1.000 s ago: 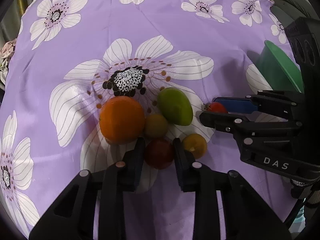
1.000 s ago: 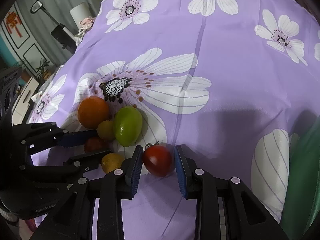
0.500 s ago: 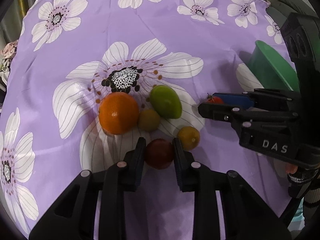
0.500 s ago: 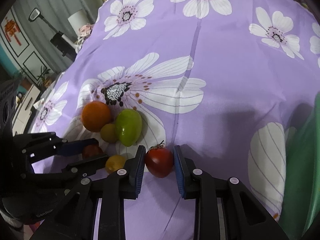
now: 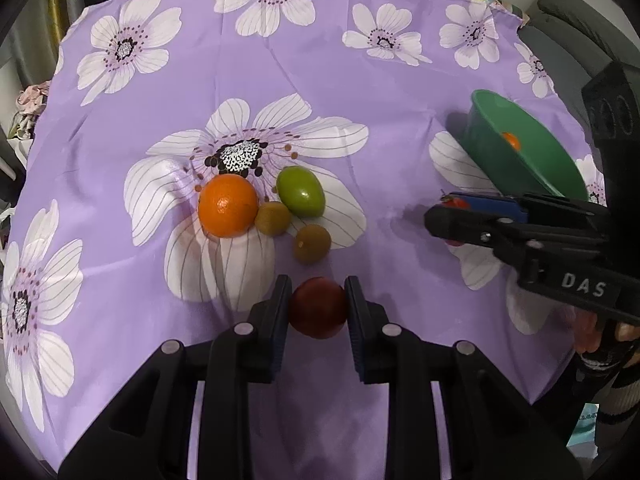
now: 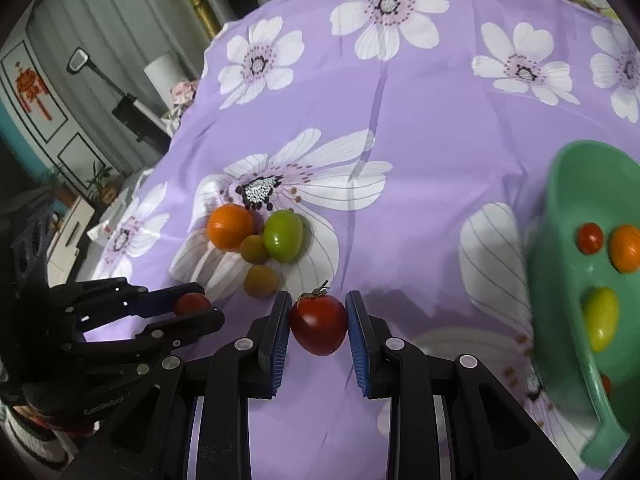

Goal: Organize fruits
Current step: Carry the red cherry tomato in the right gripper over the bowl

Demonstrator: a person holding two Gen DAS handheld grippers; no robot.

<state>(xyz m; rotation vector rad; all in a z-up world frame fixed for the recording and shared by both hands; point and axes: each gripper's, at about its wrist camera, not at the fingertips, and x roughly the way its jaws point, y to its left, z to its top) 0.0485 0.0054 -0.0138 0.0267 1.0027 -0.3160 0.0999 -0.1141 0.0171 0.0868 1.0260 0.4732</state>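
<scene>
Tablecloth (image 5: 360, 80): smooth satin-sheen cloth. Bowl (image 6: 560, 280): glossy green plastic. Gripper fingers (image 5: 276, 320): matt black plastic.

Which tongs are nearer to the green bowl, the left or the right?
Right. The right tongs, shut on a stemmed tomato, are beside the green bowl. The left tongs, holding a dark red fruit, are farther away.

We see a counter under a purple flowered cloth (image 5: 320, 80) bearing an orange (image 5: 228, 205), a green fruit (image 5: 301, 191), two small brownish fruits (image 5: 273, 218) and a green bowl (image 5: 516, 148).
</scene>
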